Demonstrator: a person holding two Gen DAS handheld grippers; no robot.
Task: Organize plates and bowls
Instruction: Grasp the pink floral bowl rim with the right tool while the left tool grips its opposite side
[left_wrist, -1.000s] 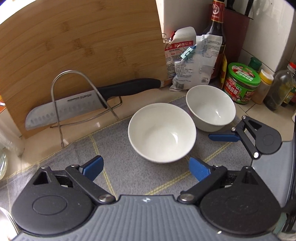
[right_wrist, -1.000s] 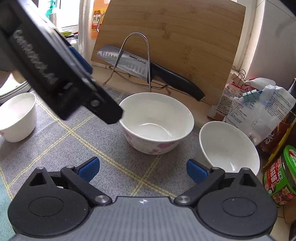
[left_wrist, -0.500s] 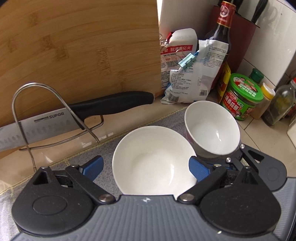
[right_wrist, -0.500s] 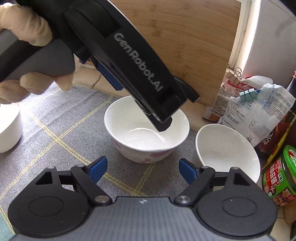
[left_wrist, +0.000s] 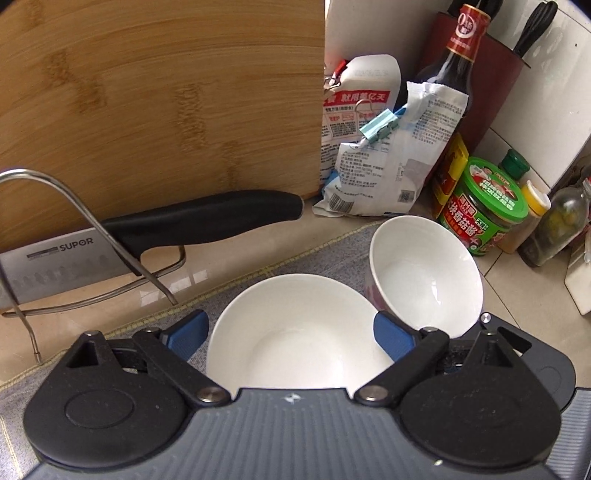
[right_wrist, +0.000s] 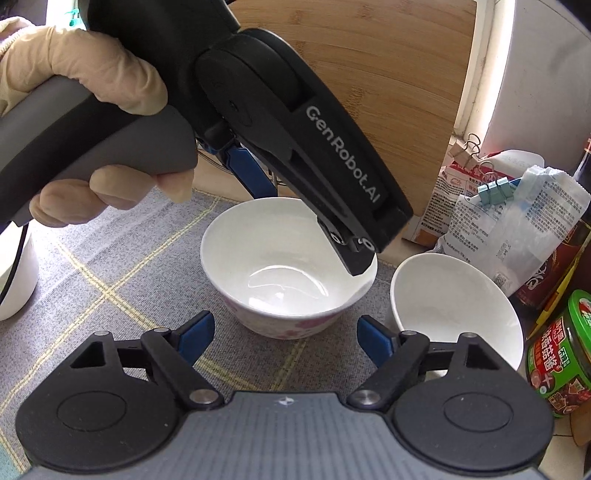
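Straddling the near bowl (left_wrist: 295, 332), left gripper (left_wrist: 291, 330) gapes; right gripper (right_wrist: 284, 334) gapes nearer, both bowls untouched.

Two bowls sit side by side on the mat (right_wrist: 110, 280) — left bowl (right_wrist: 280, 266), right bowl (right_wrist: 454, 306); behind them the knife (left_wrist: 155, 229) on its rack (left_wrist: 92, 236), against the board (left_wrist: 159, 96).

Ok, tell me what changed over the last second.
The left gripper came down around the near bowl, jaws open either side of it, gripping nothing yet. The right gripper stayed open and edged closer. Both bowls, the second bowl and knife kept their places.
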